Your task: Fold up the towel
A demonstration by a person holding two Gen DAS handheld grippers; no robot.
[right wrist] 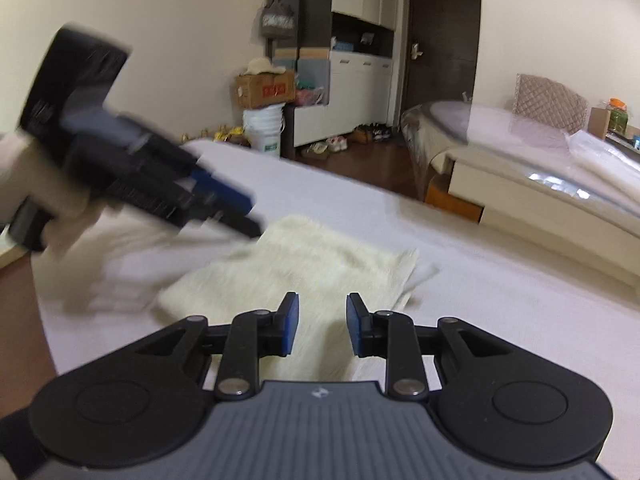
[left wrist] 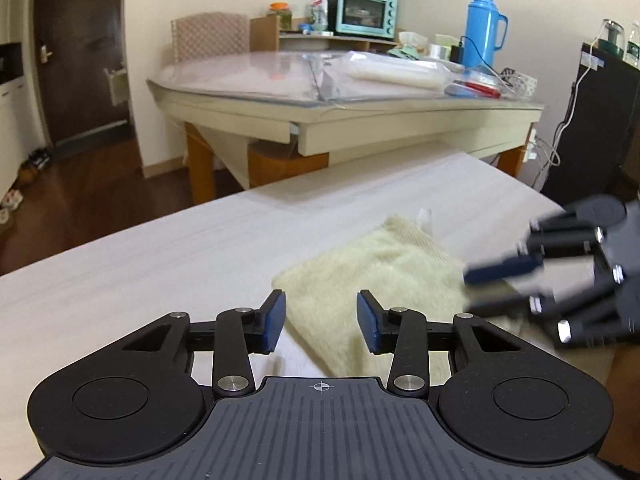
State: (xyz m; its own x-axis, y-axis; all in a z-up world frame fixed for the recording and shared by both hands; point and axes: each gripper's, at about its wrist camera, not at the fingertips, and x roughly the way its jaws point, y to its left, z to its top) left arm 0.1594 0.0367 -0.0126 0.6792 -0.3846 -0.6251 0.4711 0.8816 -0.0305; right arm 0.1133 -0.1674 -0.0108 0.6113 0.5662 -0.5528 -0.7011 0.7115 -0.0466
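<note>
A cream fluffy towel [left wrist: 384, 276] lies folded into a small rectangle on the white table [left wrist: 160, 264]. It also shows in the right wrist view [right wrist: 296, 272]. My left gripper [left wrist: 322, 322] is open and empty, held just above the towel's near edge. It appears blurred at the left of the right wrist view [right wrist: 244, 216]. My right gripper [right wrist: 322, 324] is open and empty above the towel's near side. It appears blurred at the right of the left wrist view [left wrist: 480, 288], over the towel's right edge.
A second table [left wrist: 360, 116] covered with clear plastic stands behind, bearing a blue thermos [left wrist: 484, 28] and a teal toaster oven [left wrist: 366, 12]. A dark cabinet [left wrist: 600, 128] stands at the right. A cardboard box [right wrist: 264, 88] on a white bucket [right wrist: 264, 132] stands across the floor.
</note>
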